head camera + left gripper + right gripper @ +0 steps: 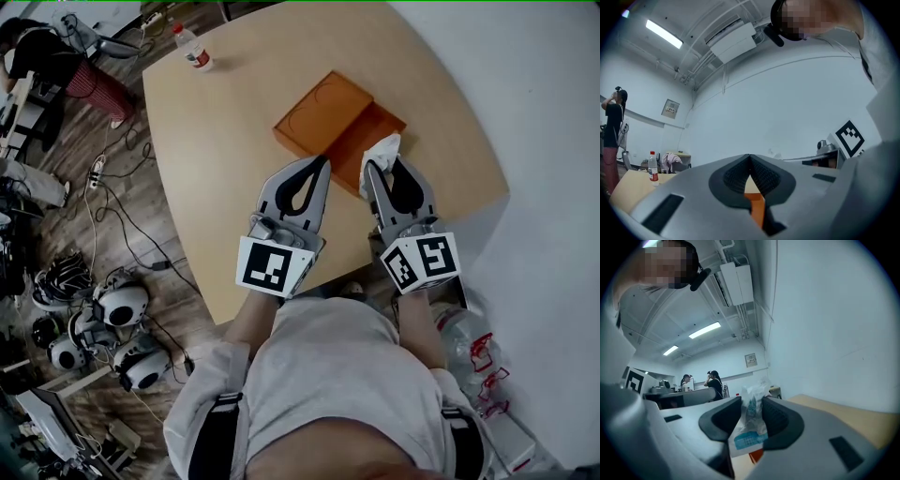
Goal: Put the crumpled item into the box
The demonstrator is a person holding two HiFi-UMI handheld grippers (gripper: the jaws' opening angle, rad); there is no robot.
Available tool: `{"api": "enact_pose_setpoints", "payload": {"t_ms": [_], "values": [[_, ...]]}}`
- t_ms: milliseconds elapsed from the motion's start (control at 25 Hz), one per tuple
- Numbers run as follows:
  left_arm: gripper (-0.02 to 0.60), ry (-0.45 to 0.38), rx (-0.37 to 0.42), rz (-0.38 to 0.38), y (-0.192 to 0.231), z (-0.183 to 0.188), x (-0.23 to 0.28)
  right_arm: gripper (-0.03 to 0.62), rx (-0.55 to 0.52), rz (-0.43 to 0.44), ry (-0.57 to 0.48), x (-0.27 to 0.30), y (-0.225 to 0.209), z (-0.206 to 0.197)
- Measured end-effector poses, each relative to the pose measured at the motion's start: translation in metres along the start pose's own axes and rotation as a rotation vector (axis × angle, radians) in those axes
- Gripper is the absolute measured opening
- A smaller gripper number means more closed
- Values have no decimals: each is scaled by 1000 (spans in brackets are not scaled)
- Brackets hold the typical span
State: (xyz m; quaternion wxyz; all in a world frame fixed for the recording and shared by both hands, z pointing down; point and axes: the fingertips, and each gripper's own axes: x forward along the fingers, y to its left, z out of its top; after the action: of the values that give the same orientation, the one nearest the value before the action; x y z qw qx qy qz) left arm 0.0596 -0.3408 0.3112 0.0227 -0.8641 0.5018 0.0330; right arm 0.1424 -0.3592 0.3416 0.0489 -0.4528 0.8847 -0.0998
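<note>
An orange box lies open on the tan table, its darker half to the right. A crumpled white wrapper with blue print hangs over that half's near right edge, pinched in my right gripper. In the right gripper view the wrapper fills the gap between the pads, and the right gripper is shut on it. My left gripper hovers just left of it at the box's near edge, jaws shut with nothing held. Through the left gripper a strip of the orange box shows.
A plastic bottle stands at the table's far left corner. The table's near edge runs just ahead of the grippers. Cables and several round headsets lie on the wooden floor to the left. People stand in the background of both gripper views.
</note>
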Motion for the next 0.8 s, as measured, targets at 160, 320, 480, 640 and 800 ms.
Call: {"api": "enact_pose_setpoints", "payload": {"t_ms": [160, 320, 480, 640, 800], "values": [[14, 28, -29, -52, 14, -14, 10, 146, 26, -44, 47, 23, -7, -19], [14, 23, -77, -92, 24, -24, 22, 146, 49, -76, 103, 43, -17, -41], [14, 41, -92, -125, 32, -39, 30, 146, 64, -109, 167, 61, -28, -68], [14, 65, -111, -150, 39, -54, 33, 146, 81, -140, 229, 73, -38, -95], [14, 82, -133, -158, 48, -67, 34, 146, 102, -168, 303, 82, -47, -122]]}}
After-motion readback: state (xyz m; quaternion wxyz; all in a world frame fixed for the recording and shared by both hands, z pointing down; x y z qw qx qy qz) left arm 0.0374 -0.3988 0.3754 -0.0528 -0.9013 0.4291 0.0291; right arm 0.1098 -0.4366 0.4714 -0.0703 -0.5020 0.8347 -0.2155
